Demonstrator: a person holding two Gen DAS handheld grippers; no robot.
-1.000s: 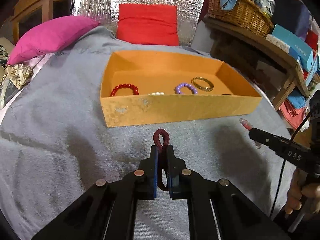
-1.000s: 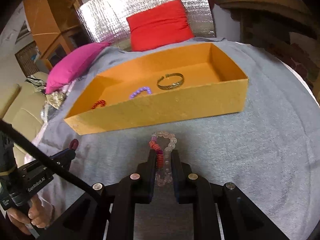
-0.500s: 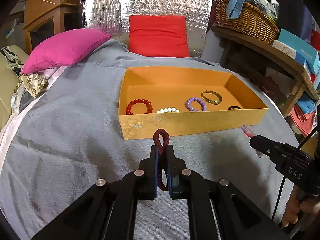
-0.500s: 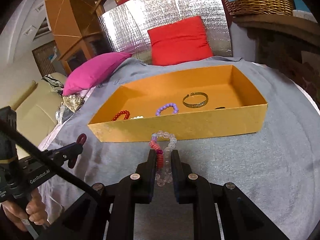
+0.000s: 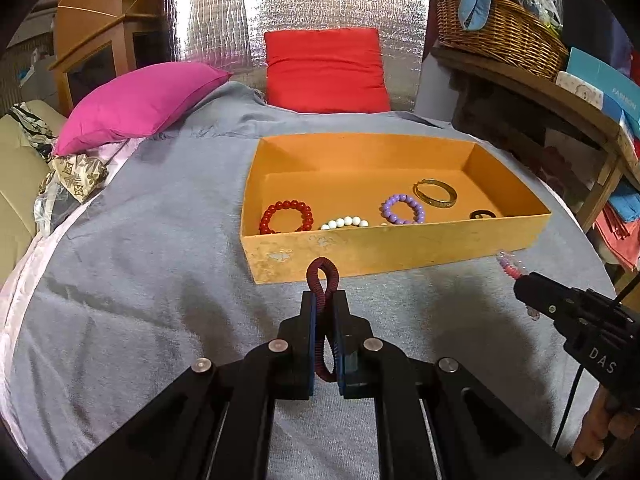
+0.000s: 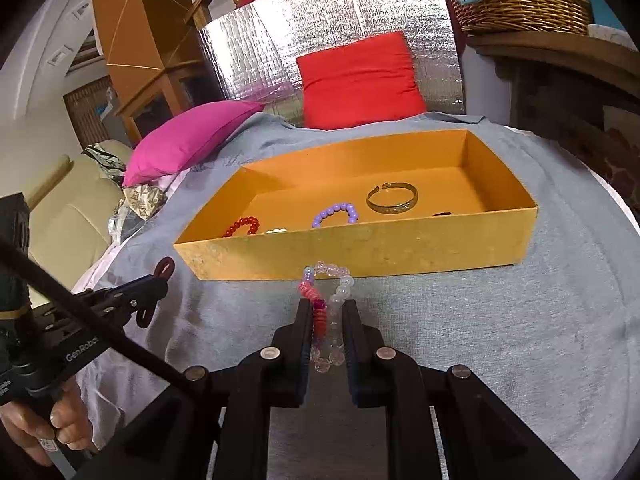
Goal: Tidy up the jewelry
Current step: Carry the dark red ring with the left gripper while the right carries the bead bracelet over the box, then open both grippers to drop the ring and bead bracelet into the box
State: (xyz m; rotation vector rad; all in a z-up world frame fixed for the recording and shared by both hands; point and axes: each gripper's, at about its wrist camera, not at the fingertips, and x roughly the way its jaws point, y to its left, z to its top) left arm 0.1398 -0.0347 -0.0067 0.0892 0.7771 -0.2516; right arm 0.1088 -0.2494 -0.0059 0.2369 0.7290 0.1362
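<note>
An orange box (image 5: 384, 248) (image 6: 360, 248) sits on the grey cloth. It holds a red bead bracelet (image 5: 286, 216), a white bead bracelet (image 5: 345, 223), a purple bead bracelet (image 5: 402, 209), a gold bangle (image 5: 435, 193) and a small dark ring (image 5: 483, 214). My left gripper (image 5: 323, 300) is shut on a dark red coiled band (image 5: 322, 276), held above the cloth in front of the box. My right gripper (image 6: 327, 308) is shut on a clear and pink bead bracelet (image 6: 332, 284), also in front of the box.
A pink pillow (image 5: 140, 104) and a red pillow (image 5: 326, 70) lie behind the box. A wooden shelf with a wicker basket (image 5: 500, 28) stands at the right. A beige sofa (image 6: 68, 216) is at the left.
Both grippers have drawn back and risen from the box with their loads still held. The box now looks smaller and its inside shows more.
</note>
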